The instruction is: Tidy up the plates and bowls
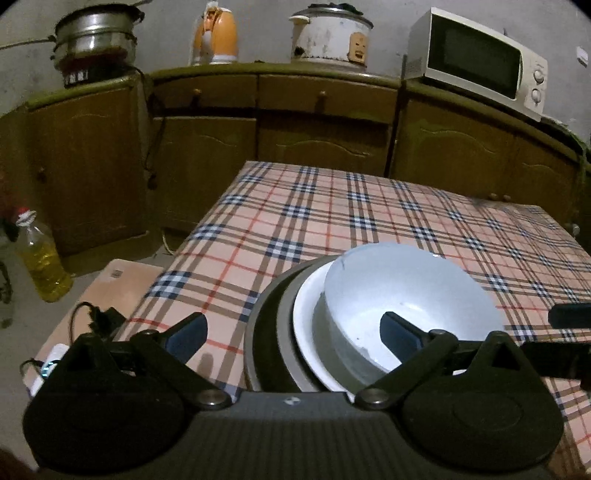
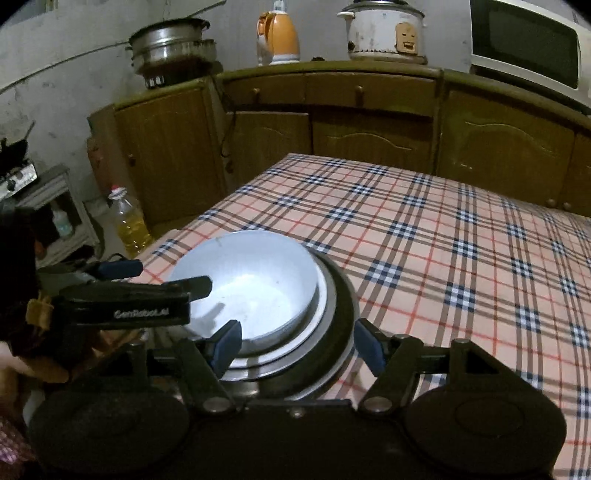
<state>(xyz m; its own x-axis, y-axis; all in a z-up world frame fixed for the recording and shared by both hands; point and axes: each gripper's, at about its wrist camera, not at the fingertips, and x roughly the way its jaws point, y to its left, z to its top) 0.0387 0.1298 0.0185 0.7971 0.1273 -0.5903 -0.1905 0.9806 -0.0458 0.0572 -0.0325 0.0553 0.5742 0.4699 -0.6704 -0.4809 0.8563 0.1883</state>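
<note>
At the near edge of the plaid-covered table (image 1: pixel 332 206), toward six o'clock in both wrist views, sits the stack: a white bowl (image 1: pixel 402 295) nested in a white plate (image 1: pixel 306 325), which rests in a dark plate (image 1: pixel 266 332), largest at the bottom so the pile sits steady. The left gripper (image 1: pixel 295 334) is spread wide and grasps nothing, one finger over the cloth and the other over the bowl's hollow. The right gripper (image 2: pixel 299 347) is likewise released, its pads either side of the stack's near rim without pressing on it. By my reading the stacking looks done. Beyond, at twelve o'clock, the cabinets (image 1: pixel 314 122) carry a steel pot (image 1: pixel 96 37), an orange kettle (image 1: pixel 218 33), a rice cooker (image 1: pixel 332 33) and a microwave (image 1: pixel 480 55); an oil bottle (image 1: pixel 44 262) stands on the floor at nine o'clock. Nothing blocks the tabletop; only the two grippers crowd each other.
</note>
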